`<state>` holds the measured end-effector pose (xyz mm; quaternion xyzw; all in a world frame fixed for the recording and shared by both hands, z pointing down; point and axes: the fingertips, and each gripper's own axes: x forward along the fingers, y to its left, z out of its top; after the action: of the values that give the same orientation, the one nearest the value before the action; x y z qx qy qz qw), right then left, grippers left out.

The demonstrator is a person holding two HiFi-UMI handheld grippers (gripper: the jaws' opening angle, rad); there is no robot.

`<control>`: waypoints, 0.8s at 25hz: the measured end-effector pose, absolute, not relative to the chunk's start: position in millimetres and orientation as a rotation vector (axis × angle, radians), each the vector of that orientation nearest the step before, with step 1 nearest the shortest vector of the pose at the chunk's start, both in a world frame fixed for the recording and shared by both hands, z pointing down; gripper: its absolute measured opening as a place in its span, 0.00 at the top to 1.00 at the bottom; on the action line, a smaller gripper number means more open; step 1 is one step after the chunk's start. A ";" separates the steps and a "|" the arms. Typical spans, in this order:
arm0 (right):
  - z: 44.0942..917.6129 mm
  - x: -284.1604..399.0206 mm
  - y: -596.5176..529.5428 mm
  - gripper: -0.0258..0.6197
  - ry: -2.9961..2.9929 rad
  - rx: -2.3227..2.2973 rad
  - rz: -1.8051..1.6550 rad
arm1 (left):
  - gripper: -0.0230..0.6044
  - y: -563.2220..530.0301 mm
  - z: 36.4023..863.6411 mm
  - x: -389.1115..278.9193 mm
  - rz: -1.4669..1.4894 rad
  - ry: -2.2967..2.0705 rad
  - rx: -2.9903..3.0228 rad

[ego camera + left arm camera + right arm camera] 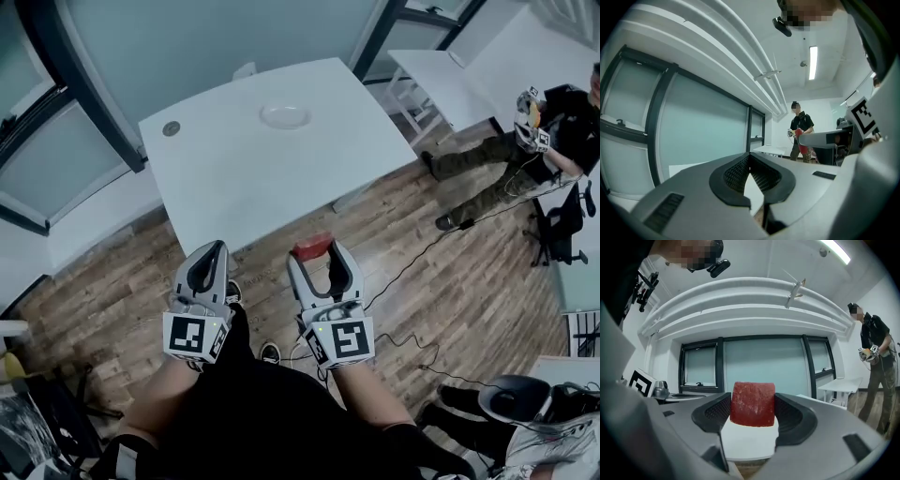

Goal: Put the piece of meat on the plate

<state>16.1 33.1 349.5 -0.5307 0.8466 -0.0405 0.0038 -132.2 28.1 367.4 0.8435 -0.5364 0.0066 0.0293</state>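
One piece of meat, not plated yet
I'm holding the piece of meat (752, 404) clenched in my right gripper (319, 255), over the floor short of the table (234, 178); my left gripper (208, 255) is sitting closed, empty. Next I'm probably reaching across to the plate (285, 116) near the far edge.

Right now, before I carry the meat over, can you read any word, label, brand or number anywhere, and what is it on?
No readable text in any view.
Marker cubes on the left hand-held gripper and right hand-held gripper: black-and-white square patterns only, no letters or digits.
Piece of meat, plate, table: no print.
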 end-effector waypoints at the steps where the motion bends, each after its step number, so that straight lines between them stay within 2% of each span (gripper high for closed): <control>1: 351.5 11.5 22.6 0.51 2.656 -1.671 -0.137 | 0.96 16.8 369.1 -134.5 0.029 -1.634 2.608; 12: 336.4 -22.0 -85.1 0.51 2.588 -1.822 -0.105 | 0.96 -107.8 351.8 -154.8 -0.023 -1.470 2.723; 20: 322.5 -22.4 -112.0 0.51 2.573 -1.870 -0.060 | 0.96 -136.9 336.5 -150.1 -0.091 -1.415 2.786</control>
<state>-22.4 -112.0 322.5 -0.5877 0.8086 -0.0190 -0.0200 -150.1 -136.9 336.5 0.8912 -0.4527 -0.0290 0.0077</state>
